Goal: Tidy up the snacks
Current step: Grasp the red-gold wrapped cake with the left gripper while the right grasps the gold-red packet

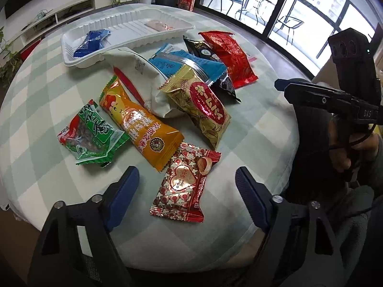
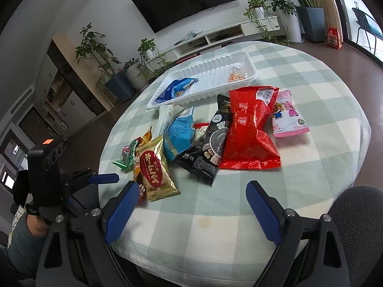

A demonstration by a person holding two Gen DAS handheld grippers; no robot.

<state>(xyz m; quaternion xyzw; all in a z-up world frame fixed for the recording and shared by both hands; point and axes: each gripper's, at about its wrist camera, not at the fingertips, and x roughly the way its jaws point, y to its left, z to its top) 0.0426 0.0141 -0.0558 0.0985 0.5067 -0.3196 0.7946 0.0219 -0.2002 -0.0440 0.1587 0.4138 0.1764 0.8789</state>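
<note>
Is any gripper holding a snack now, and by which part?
Neither. The left gripper hangs open over the red heart packet; the right gripper is open and empty.

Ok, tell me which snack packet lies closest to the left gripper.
The red-and-silver heart-print packet, lying right between the left gripper's open fingers; the orange packet and green packet sit farther off.

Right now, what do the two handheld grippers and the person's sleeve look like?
Both the left gripper and right gripper have black angular frames, silver pivot bolts and blue ribbed pads. Each carries a black camera block; the right one's body reads "DAS" and trails a thin black cable. The sleeve is grey-green.
</note>
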